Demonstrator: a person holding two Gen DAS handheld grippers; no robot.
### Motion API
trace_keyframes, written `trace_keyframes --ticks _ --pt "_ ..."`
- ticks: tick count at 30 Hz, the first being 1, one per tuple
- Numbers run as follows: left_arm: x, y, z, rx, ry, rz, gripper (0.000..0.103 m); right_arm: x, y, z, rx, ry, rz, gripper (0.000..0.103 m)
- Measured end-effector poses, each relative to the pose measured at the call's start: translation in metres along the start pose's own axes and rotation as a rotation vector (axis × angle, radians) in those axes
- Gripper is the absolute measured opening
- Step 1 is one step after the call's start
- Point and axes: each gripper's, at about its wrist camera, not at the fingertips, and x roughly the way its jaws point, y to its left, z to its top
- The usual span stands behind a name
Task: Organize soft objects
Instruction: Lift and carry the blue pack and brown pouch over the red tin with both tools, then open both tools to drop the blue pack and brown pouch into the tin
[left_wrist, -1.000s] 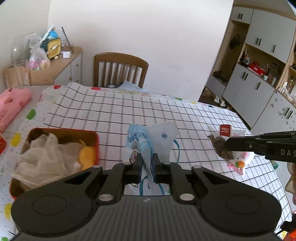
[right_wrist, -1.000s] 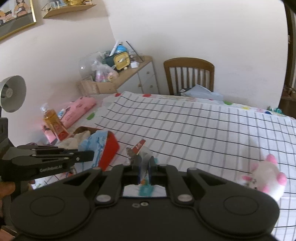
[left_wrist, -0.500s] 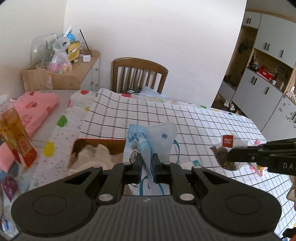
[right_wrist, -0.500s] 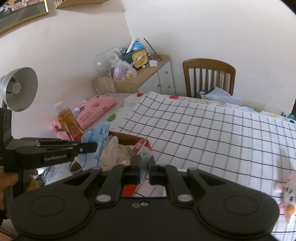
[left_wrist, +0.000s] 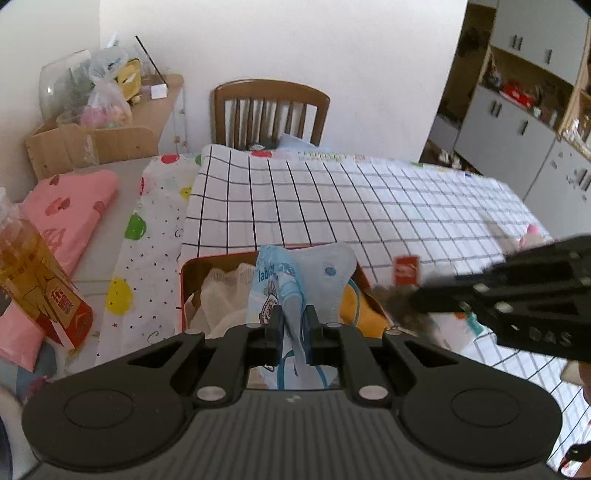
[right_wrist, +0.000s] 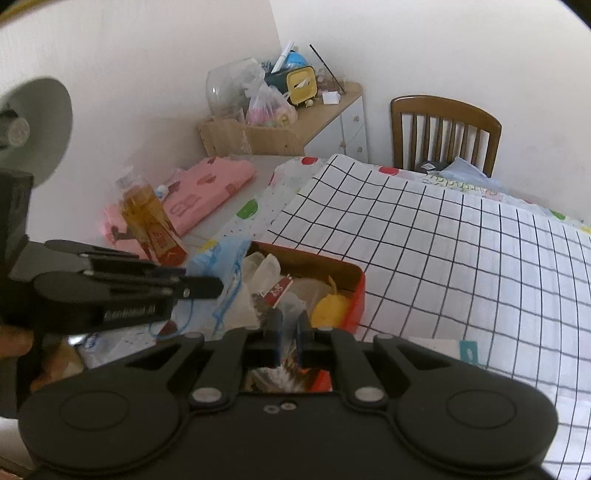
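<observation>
My left gripper (left_wrist: 293, 325) is shut on a light blue printed cloth pouch (left_wrist: 317, 277) and holds it over the red tin box (left_wrist: 192, 266). The box holds a white gauzy cloth (left_wrist: 225, 291) and a yellow soft thing (left_wrist: 354, 310). My right gripper (right_wrist: 290, 325) is shut on a clear bag with a red label (right_wrist: 279, 290) and brown contents, just above the same box (right_wrist: 354, 295). In the left wrist view that bag (left_wrist: 402, 291) hangs at the box's right edge. In the right wrist view the blue pouch (right_wrist: 221, 262) hangs at the box's left side.
A pink-and-white plush toy (left_wrist: 530, 236) lies far right on the checked tablecloth (left_wrist: 369, 199). A bottle of amber liquid (right_wrist: 147, 221) and folded pink cloth (right_wrist: 207, 188) lie left of the box. A wooden chair (left_wrist: 269, 110) stands at the far end.
Both grippers have moved left with their loads, from the middle of the table to over the red tin box. The plush toy has dropped out of the right wrist view.
</observation>
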Motion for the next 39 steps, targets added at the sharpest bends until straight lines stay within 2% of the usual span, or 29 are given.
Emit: trace_keyframes --ticks 9,20,25,34,36,38,39 --pt "0.028 0.012 0.000 0.014 0.034 0.008 0.010 0.046 0.002 0.010 0.029 0.057 -0.050 0.006" --pt "0.064 0.028 0.015 -0.021 0.077 0.015 0.011 0.077 -0.002 0.010 0.035 0.120 -0.047 0.006" --pt "0.076 0.030 0.011 -0.031 0.119 -0.005 0.010 0.080 -0.002 0.010 0.030 0.136 -0.035 0.013" --pt "0.080 0.026 0.004 -0.037 0.135 -0.007 0.011 0.075 -0.004 0.005 0.001 0.155 -0.006 0.022" --pt "0.079 0.026 0.004 -0.039 0.134 -0.007 0.012 0.074 -0.004 0.003 -0.004 0.159 -0.005 0.036" --pt "0.078 0.025 0.003 -0.037 0.133 -0.009 0.013 0.071 -0.005 0.001 -0.003 0.153 0.002 0.044" --pt "0.077 0.025 0.003 -0.036 0.133 -0.009 0.014 0.070 -0.005 0.000 0.000 0.151 0.005 0.045"
